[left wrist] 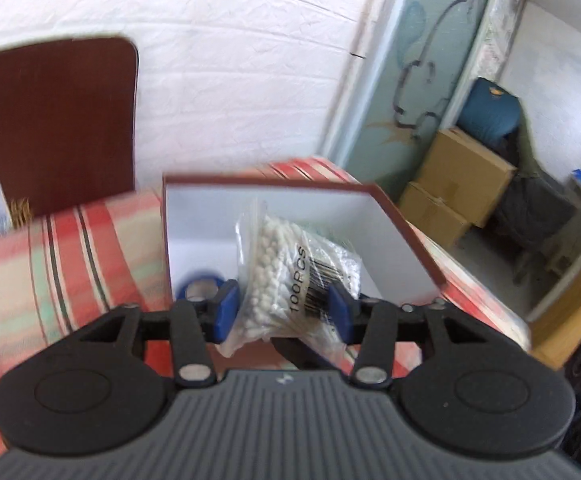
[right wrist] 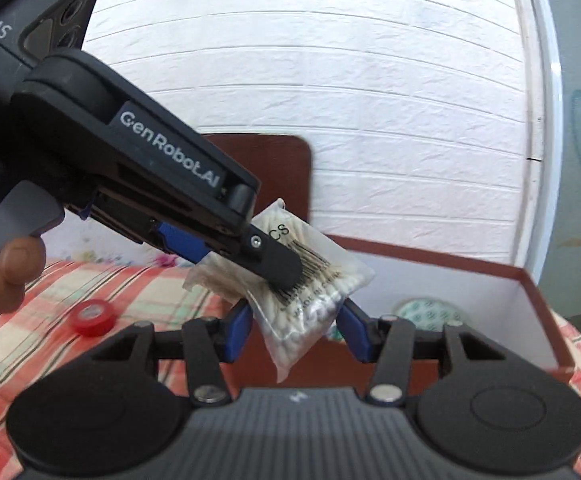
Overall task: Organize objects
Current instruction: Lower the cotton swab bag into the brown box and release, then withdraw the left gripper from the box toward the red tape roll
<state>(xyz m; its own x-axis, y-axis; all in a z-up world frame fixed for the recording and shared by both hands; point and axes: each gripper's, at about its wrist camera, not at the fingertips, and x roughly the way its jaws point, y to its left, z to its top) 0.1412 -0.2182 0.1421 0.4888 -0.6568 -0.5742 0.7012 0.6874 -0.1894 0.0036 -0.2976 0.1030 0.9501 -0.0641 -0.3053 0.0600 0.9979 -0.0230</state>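
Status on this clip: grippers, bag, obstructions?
Left gripper and right gripper both shut on clear plastic bag of cotton swabs. Bag above open brown-rimmed white box. Nothing blocking.

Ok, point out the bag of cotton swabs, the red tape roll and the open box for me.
bag of cotton swabs [right wrist: 310, 308], right wrist view, on its clear plastic middle below the barcode.
red tape roll [right wrist: 95, 317], right wrist view, on its top face.
open box [left wrist: 406, 228], left wrist view, on its right brown rim.
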